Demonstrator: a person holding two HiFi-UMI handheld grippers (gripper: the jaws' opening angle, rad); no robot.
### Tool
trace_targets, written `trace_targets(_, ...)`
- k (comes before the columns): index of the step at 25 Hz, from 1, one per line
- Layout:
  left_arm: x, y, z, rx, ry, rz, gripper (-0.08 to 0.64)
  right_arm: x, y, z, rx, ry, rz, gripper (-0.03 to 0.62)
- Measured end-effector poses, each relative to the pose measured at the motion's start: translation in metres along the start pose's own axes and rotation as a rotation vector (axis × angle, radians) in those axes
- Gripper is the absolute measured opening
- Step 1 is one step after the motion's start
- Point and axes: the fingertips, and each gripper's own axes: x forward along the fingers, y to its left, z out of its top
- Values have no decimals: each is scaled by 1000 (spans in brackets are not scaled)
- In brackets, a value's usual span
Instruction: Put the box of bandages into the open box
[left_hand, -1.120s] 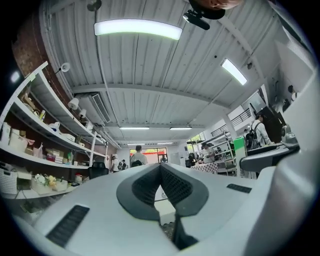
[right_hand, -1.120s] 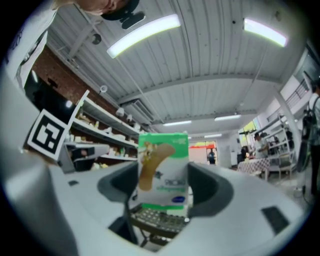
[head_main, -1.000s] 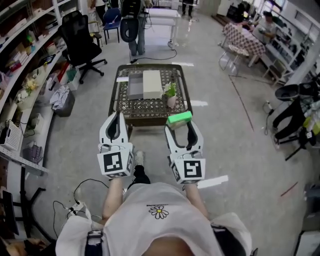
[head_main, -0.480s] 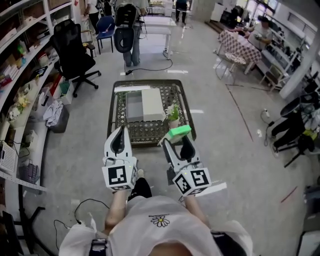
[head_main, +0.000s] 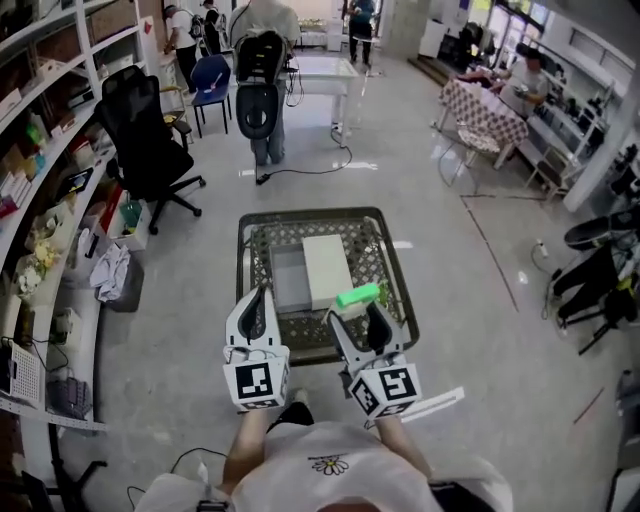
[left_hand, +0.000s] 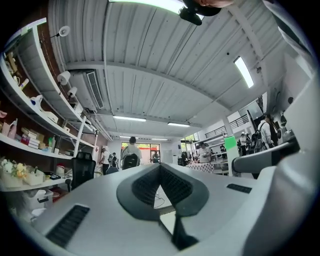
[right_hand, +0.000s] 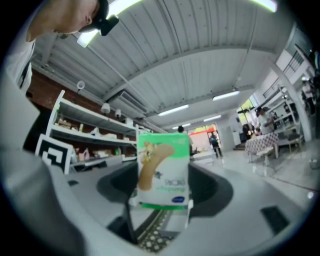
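Green-and-white box of bandages (right_hand: 162, 170) clamped in right gripper (head_main: 357, 310) jaws, grey open box (head_main: 290, 280) ahead-left of them. And left gripper (left_hand: 160, 172) jaws pressed together, empty. Released early, probably lands short or clips the white lid (head_main: 327, 268).

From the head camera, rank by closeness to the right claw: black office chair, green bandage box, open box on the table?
1. Green bandage box, held by the right gripper.
2. Open box, on the table just ahead, leftward.
3. Black office chair, far off, at the left.
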Motion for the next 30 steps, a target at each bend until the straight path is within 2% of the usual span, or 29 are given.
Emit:
trace_targets(7,74,40,-15,-20,38,-33,25,83,-18,-3,69,46,-54,311)
trace_targets(12,108,59,-38,-36,65,-32,25,118,-26,-10,42,90,-60,311)
trace_targets(17,123,68,-44,-56,62,-6,25,147,-19,-15,33,116,-16,311)
trace_targets(21,124,76,-49,-11,59,21,25,162,-18,-26,10,133,0,311)
trace_targets(24,128,83,-53,-13,68,63,25,172,-20,-30,11,125,24,311)
trace_targets(30,139,95,-39,14,43,102,25,182,-29,-22,12,105,35,311)
